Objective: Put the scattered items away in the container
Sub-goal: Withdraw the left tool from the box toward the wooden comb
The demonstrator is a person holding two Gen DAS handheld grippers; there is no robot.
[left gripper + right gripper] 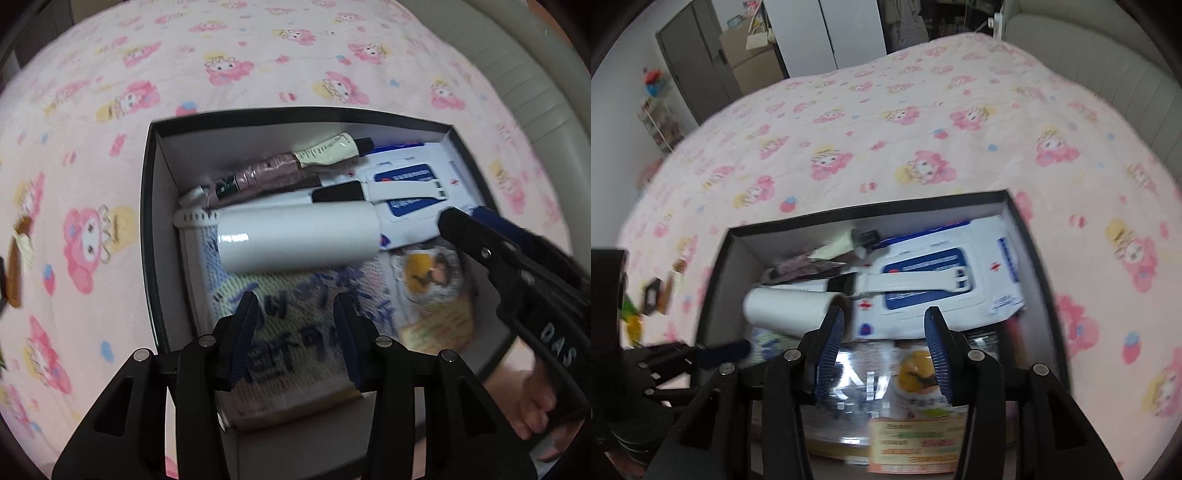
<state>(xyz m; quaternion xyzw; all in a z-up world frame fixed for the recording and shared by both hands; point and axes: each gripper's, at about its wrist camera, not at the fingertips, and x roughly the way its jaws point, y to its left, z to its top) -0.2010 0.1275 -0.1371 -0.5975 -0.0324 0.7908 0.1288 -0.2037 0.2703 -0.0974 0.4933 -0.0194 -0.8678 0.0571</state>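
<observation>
Black box [147, 229] sits on the pink bedspread [258, 55], holding a white roll [295, 236] and wipes pack [945, 266]. Both tongs, left [295, 332] and right [884, 350], hover above it with jaws apart, gripping nothing.

One box [155, 229] sits on one bed [258, 55]. Inside it lie one white roll [295, 236], one pack of wipes [406, 177], one white watch [340, 194], one cream tube [328, 149], one folded umbrella [258, 177] and two snack packets [295, 321] [432, 288]. Two tools [295, 332] [882, 350] hover above. One comb [18, 266] lies outside.
</observation>
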